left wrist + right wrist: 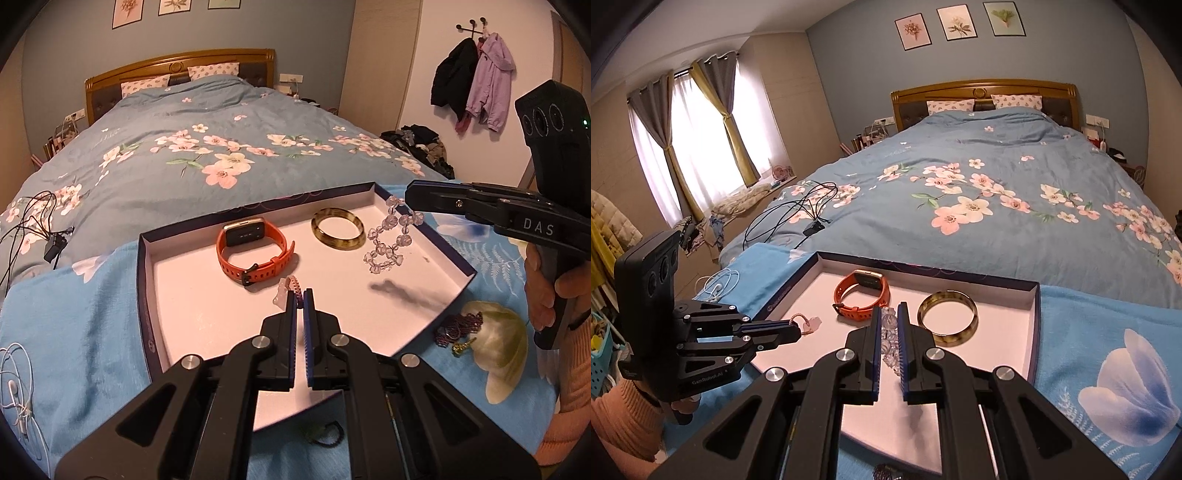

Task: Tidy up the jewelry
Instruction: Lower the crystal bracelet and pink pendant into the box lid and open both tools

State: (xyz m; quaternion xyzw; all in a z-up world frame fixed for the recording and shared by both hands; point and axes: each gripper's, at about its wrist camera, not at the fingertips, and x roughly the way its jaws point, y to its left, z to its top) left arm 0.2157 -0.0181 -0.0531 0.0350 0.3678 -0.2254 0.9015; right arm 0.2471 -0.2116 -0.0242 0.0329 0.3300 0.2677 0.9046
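A shallow box tray (147,280) (1032,332) lies on a blue cloth on the bed. In it are an orange watch (255,254) (862,295) and an amber bangle (338,229) (948,318). My left gripper (300,297) (801,329) is shut on a pink braided bracelet with a pale charm (286,293) (809,325), low over the tray. My right gripper (889,314) (410,201) is shut on a clear crystal bead bracelet (388,240) (889,332) that hangs down over the tray's right part.
A purple bead string (460,326) and a small gold piece (461,347) lie on the cloth right of the tray. A dark hair tie (325,432) lies near the tray's front. White earphones (18,384) and black cables (33,221) lie at the left.
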